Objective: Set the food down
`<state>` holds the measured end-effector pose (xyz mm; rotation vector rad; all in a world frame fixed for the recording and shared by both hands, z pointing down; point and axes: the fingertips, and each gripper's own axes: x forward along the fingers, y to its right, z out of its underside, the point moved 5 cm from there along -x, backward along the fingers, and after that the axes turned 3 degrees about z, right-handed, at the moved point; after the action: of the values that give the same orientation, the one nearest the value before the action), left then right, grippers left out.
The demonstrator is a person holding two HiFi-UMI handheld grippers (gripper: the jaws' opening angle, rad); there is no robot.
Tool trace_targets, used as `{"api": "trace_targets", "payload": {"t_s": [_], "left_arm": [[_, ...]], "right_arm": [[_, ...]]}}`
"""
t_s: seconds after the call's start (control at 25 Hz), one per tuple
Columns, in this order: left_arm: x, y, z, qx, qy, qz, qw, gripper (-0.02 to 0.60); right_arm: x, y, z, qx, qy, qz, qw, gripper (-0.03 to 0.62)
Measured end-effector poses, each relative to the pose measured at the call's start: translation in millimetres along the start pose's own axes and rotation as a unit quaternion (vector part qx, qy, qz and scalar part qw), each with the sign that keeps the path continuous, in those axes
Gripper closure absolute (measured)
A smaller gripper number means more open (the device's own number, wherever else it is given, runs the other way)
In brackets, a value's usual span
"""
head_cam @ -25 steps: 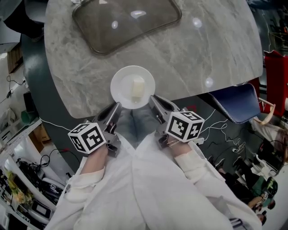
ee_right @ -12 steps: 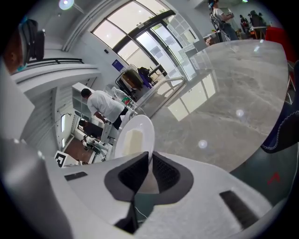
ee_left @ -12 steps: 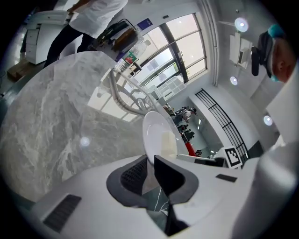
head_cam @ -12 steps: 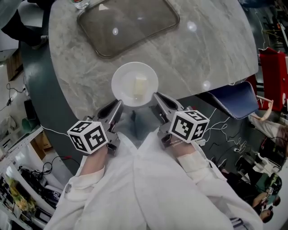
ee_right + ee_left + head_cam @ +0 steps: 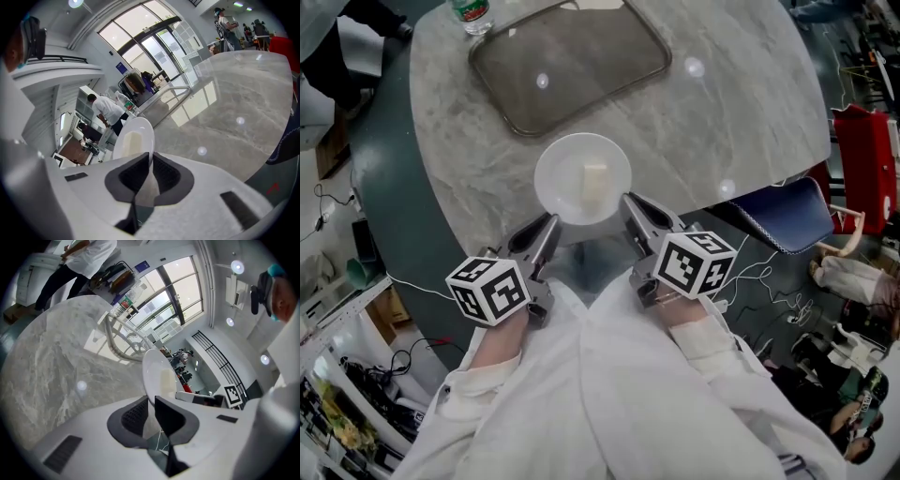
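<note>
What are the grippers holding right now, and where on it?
Both hold the white plate: left gripper and right gripper each clamp its near rim.

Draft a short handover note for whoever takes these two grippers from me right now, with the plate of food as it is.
Left gripper: shut on the near left rim of the plate.
Right gripper: shut on the near right rim of the same plate.
Things: the white plate carries a pale block of food. It is over the near edge of the marble table and appears to be held clear of it. A tray lies farther back.
Done: plate gripped from both sides.
Left: lower it level onto the table, then open both grippers.
</note>
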<state>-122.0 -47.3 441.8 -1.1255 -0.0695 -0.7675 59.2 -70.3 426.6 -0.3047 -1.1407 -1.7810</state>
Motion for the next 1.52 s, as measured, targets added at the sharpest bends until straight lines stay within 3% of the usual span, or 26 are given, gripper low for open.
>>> {"api": "trace_targets", "payload": {"t_s": [0.24, 0.76, 1.52], "left_arm": [[16, 3, -21, 0.007, 0.009, -0.005, 0.9999, 0.538], [58, -11, -78, -0.015, 0.028, -0.022, 0.9993, 0.538], [113, -35, -155, -0.010, 0.026, -0.037, 0.9989, 0.538]], "right_arm": [[12, 6, -28, -0.009, 0.002, -0.010, 1.000, 0.571], [60, 18, -94, -0.021, -0.019, -0.033, 0.999, 0.571], [126, 36, -171, -0.028, -0.039, -0.046, 0.998, 0.571]]}}
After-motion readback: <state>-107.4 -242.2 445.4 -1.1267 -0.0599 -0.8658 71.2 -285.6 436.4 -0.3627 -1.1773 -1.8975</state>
